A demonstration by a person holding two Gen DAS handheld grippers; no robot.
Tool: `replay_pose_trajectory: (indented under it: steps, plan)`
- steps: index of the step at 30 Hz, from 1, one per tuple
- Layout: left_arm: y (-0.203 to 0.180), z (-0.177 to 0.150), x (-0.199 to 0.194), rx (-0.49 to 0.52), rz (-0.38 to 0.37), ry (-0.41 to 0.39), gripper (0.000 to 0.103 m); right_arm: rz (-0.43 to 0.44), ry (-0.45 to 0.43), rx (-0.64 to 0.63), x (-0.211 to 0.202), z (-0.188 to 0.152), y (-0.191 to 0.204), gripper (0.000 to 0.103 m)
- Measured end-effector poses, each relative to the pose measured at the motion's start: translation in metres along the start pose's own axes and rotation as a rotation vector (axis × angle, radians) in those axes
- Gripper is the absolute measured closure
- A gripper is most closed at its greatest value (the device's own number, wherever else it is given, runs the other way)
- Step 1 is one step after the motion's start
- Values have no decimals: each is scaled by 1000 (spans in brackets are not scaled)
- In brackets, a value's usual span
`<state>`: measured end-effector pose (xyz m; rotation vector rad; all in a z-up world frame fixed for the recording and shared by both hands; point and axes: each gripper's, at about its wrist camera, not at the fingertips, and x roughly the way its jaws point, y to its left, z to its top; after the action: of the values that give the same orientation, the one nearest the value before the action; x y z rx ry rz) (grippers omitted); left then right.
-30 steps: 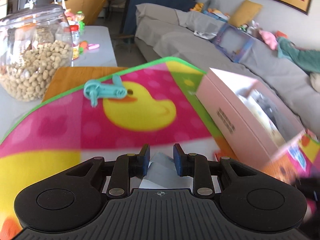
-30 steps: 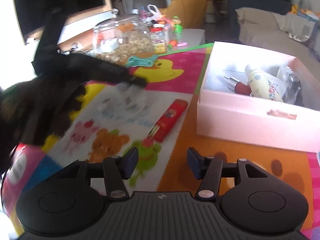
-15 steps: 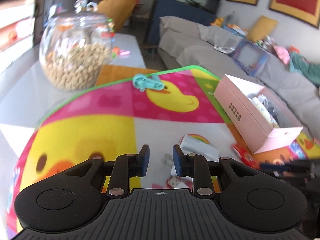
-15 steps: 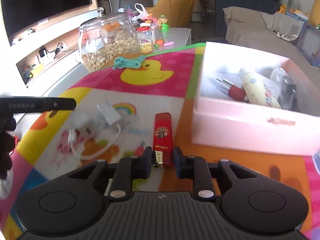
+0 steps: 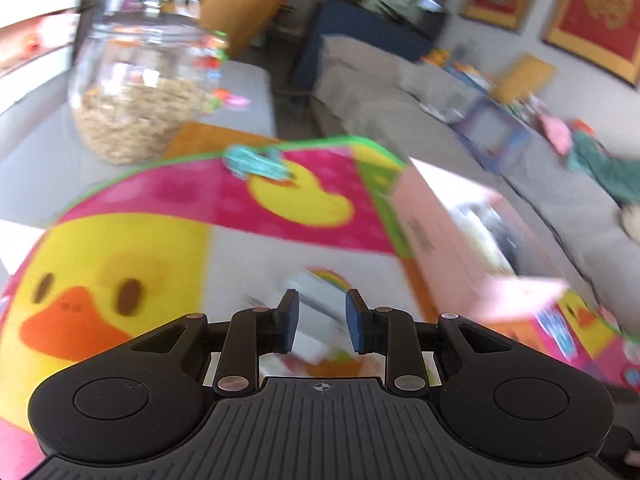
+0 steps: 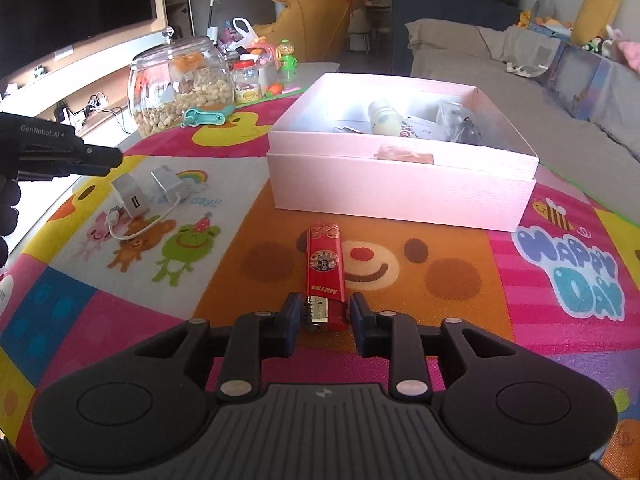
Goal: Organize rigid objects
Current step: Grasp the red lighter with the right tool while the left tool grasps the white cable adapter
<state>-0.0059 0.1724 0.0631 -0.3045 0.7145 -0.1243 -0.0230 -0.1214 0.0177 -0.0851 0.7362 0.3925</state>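
the bright play mat (image 6: pixel 400 360) is filling the living room table. the pink box (image 6: pixel 400 196) is already holding a few items. the right gripper (image 6: pixel 323 320) is opening around the red lighter (image 6: pixel 325 268), pads not pressing; the left gripper (image 5: pixel 323 322) is hanging slack over the white chargers (image 6: pixel 148 192), both waiting with the teal tool (image 6: pixel 206 116).

Red lighter (image 6: pixel 325 272): lies flat on the orange bear panel of the play mat, metal end toward the camera, just in front of the box.

Pink box (image 6: pixel 400 184): open, upright. Inside are a cream bottle (image 6: pixel 386 118) lying down and a clear crumpled bag (image 6: pixel 460 120).

Two white chargers (image 6: pixel 148 192) with a white cable (image 6: pixel 132 232): on the mat, left of the box.

Teal plastic tool (image 6: pixel 206 117): lies flat by the duck print.
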Motion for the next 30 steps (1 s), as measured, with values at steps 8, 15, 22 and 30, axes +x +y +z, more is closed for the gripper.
replay_pose_trajectory:
  steps: [8,15,22,30]
  plan:
    - [-30,-6,28,50,54,47,75,4,-31,-38,1,-5,9,50]
    - [-12,19,57,-78,160,48,75,7,-35,-27,1,-7,8,48]
    - [-16,28,78,-72,172,60,71,11,-32,-42,1,-7,12,41]
    - [-61,8,92,219,78,113,67,58,-26,-35,3,-7,10,26]
